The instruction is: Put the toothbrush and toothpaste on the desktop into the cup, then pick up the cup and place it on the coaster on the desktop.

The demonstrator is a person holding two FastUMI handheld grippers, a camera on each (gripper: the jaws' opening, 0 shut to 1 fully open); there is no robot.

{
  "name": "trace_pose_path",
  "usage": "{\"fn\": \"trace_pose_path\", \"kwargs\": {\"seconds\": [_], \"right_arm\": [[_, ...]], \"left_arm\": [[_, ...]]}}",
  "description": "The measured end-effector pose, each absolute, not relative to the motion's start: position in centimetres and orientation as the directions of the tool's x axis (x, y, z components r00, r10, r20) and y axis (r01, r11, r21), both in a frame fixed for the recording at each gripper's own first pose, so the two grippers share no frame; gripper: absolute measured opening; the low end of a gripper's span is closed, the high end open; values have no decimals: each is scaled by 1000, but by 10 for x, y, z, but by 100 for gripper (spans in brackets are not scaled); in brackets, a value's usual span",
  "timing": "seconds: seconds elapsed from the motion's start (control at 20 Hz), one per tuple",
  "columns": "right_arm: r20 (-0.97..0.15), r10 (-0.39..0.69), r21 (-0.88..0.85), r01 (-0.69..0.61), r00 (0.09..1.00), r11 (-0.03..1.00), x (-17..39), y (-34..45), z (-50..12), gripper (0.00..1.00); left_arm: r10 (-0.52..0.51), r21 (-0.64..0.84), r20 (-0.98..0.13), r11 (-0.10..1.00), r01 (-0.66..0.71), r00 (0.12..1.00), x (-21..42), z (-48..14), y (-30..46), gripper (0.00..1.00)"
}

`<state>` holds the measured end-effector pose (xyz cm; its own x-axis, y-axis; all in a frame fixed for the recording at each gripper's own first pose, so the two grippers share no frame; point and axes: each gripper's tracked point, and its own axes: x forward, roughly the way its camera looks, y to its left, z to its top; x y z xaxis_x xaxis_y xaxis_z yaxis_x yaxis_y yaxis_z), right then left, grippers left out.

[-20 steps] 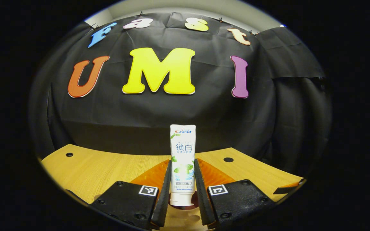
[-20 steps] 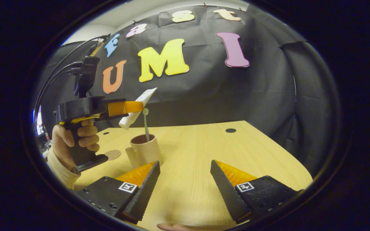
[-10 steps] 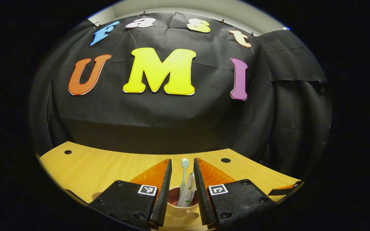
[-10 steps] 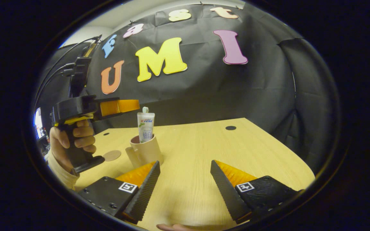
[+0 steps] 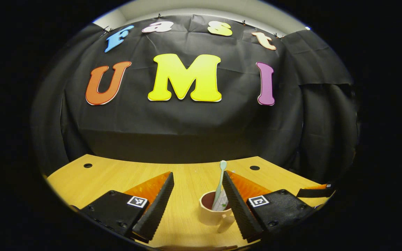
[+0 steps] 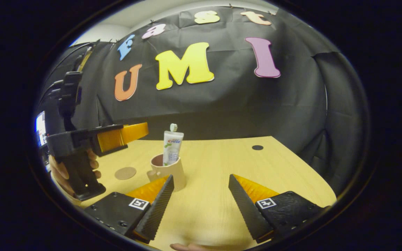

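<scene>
wooden desktop [image 6: 215, 195], coaster [image 6: 125, 173] left of cup [image 6: 169, 170] in right gripper view; both grippers wide, empty

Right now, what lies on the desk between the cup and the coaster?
Nothing: the right gripper view shows bare desk between the cup and the coaster.

A beige cup [image 6: 169, 170] with a dark inside and a side handle stands upright on the wooden desktop [image 6: 222, 164]. In it stand the white toothpaste [image 6: 172, 148] tube, crimped end up and leaning slightly, and the pale green toothbrush [image 5: 220, 181], its head poking just above the tube in the right gripper view. The round brown coaster [image 6: 125, 173] lies flat on the desktop, bare, near the cup on its handle side and apart from it.
</scene>
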<state>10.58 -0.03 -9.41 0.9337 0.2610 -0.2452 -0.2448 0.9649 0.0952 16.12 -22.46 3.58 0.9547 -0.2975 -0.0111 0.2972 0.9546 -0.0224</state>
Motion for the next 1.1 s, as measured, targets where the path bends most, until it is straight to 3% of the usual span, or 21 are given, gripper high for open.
{"fn": "trace_pose_path", "kwargs": {"seconds": [0.05,0.3,0.5,0.9,1.1], "right_arm": [[-246,268,89,-254,931,963,108,8,-93,96],[-331,312,44,-316,890,948,125,57,-91,96],[-467,319,75,-322,825,944,141,82,-96,96],[-709,199,39,-245,677,969,164,99,-123,96],[-819,128,30,-182,559,983,171,100,-147,96]], "left_arm": [[-295,-9,-8,956,294,956,157,34,-219,100],[-253,46,12,967,252,967,127,22,-169,99],[-226,2,-10,974,226,974,109,4,-134,99],[-155,-12,20,988,155,988,73,-6,-81,99],[-164,-25,22,986,164,986,62,-12,-73,99]]}}
